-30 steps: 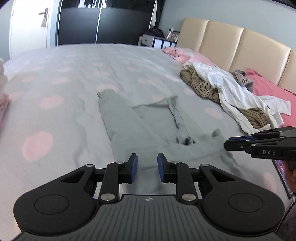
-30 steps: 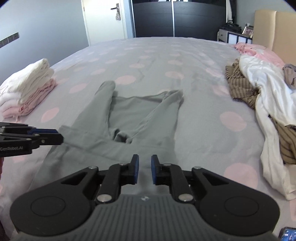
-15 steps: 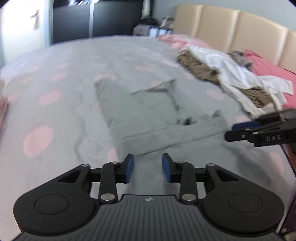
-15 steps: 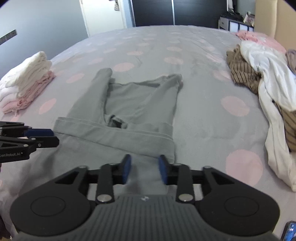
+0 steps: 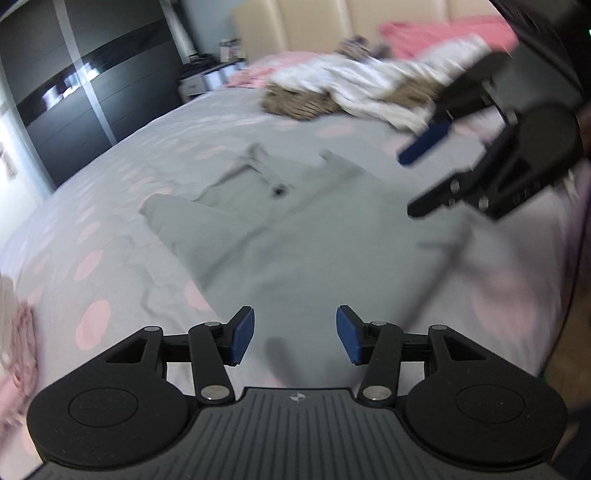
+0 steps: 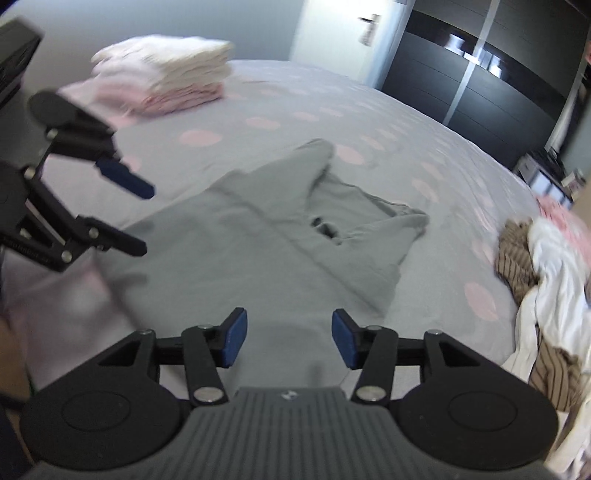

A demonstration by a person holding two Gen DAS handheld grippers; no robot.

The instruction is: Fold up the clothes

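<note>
A grey long-sleeved garment (image 5: 295,236) lies spread on the bed, sleeves folded in over its body; it also shows in the right wrist view (image 6: 266,236). My left gripper (image 5: 294,339) is open and empty above the garment's near end. My right gripper (image 6: 287,339) is open and empty above the same end. Each gripper shows in the other's view, the right gripper (image 5: 417,181) at the upper right and the left gripper (image 6: 146,221) at the left, both open above the cloth.
The bed has a grey cover with pink dots (image 6: 332,118). A stack of folded white and pink clothes (image 6: 166,74) sits at the far left. A heap of unfolded white, striped brown and pink clothes (image 5: 369,85) lies by the beige headboard (image 5: 314,29). Dark wardrobe doors (image 6: 480,74) stand beyond.
Both grippers have opened wide from nearly shut and tilted inward toward each other. The garment's lower part has been laid forward, and both views have swung and blurred.
</note>
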